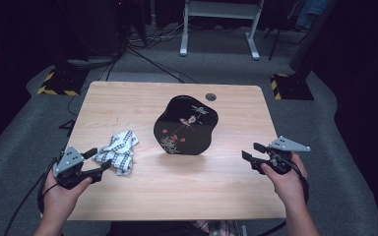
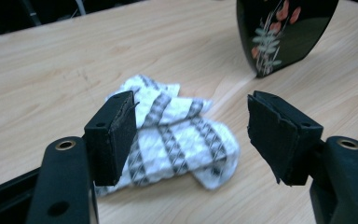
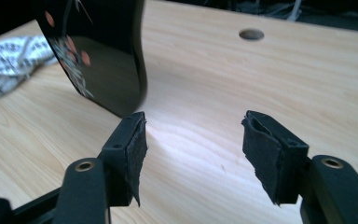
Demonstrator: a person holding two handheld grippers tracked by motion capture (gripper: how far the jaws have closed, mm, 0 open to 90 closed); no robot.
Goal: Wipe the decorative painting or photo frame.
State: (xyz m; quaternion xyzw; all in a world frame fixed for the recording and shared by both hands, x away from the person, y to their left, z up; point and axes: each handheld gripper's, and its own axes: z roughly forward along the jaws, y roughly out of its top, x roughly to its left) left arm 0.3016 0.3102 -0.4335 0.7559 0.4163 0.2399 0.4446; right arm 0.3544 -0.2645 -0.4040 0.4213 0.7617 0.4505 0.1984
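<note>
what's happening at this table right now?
A person holds a gripper in each hand, both with jaws open and empty. The left gripper points at a crumpled patterned cloth close in front of it. The right gripper faces a black lacquered tray with a flower design at mid-table. Nothing is grasped yet.

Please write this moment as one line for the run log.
left gripper: open, at cloth, not gripping | right gripper: open, holds nothing | black tray: on table, untouched
</note>
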